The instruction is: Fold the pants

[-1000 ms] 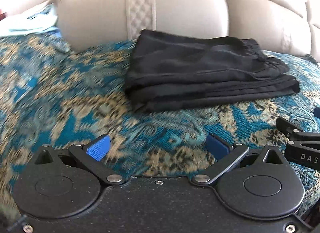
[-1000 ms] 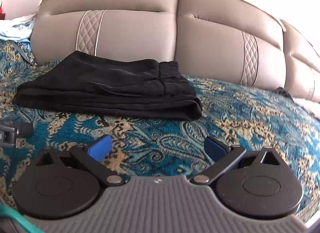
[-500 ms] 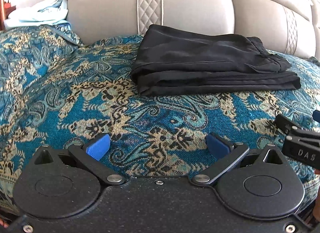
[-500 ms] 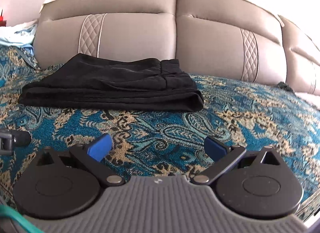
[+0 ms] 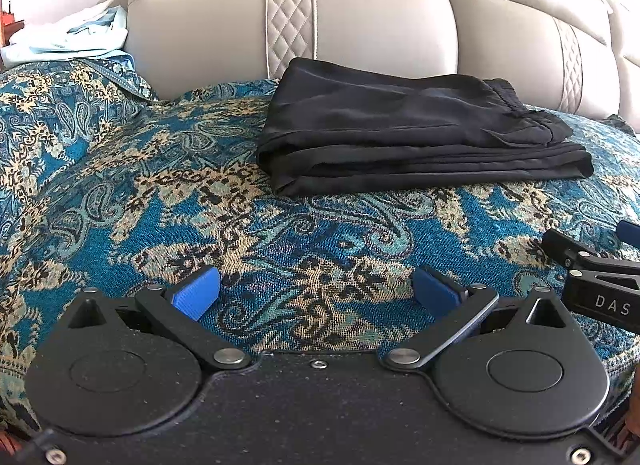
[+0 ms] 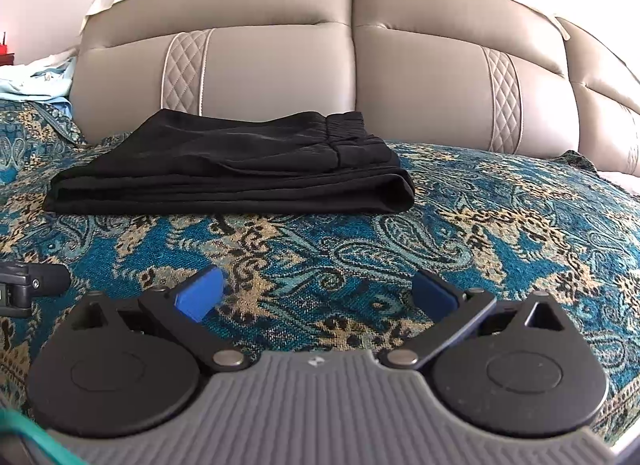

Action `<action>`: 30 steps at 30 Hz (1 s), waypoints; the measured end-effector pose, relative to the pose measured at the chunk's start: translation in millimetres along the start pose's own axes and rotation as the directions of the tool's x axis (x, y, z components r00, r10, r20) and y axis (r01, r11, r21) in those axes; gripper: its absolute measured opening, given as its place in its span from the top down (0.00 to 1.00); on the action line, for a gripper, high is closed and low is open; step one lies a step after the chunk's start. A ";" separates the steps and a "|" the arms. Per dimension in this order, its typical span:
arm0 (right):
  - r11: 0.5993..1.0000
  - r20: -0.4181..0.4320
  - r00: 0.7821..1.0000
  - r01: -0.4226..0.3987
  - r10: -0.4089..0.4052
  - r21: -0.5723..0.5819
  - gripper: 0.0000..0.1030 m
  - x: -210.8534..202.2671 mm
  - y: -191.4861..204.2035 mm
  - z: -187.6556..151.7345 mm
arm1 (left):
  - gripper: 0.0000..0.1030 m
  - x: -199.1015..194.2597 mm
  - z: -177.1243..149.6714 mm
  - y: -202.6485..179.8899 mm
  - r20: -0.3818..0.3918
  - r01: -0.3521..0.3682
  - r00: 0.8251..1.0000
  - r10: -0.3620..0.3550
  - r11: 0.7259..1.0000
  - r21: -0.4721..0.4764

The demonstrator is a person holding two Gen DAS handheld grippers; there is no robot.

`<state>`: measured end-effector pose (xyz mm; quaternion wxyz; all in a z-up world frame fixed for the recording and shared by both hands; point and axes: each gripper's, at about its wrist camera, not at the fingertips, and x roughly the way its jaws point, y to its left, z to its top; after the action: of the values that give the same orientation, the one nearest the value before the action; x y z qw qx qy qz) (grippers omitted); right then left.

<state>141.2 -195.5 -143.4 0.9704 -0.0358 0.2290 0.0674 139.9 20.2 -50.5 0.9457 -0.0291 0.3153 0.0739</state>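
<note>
Black pants (image 5: 420, 137) lie folded near the bedspread's (image 5: 120, 193) headboard edge; folding looks finished.
Left gripper (image 5: 316, 291) and right gripper (image 6: 318, 291) hover empty, jaws apart; at most, a final tidy.

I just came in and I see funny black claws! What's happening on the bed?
A person holds a grabbing tool in each hand to fold the black pants. The pants already lie in a neat folded stack on the blue patterned blanket, near the beige headboard. The left tool and the right tool are both open, hold nothing, and sit short of the pants without touching them.
</note>
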 end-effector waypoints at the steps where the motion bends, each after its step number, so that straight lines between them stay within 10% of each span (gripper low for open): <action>1: 1.000 0.005 1.000 -0.002 0.002 -0.002 0.00 -0.2 0.2 -0.7 | 0.00 -0.6 -0.7 0.1 0.003 0.001 1.000 -0.001 1.000 0.000; 30: 1.000 0.017 1.000 -0.012 0.012 -0.017 0.00 -2.2 3.2 -2.2 | 0.00 1.1 1.5 -1.0 0.000 -0.022 1.000 0.022 0.999 -0.038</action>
<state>137.8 -192.8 -144.5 0.9716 -0.0419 0.2203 0.0755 141.8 19.5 -49.9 0.9442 -0.0435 0.3139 0.0901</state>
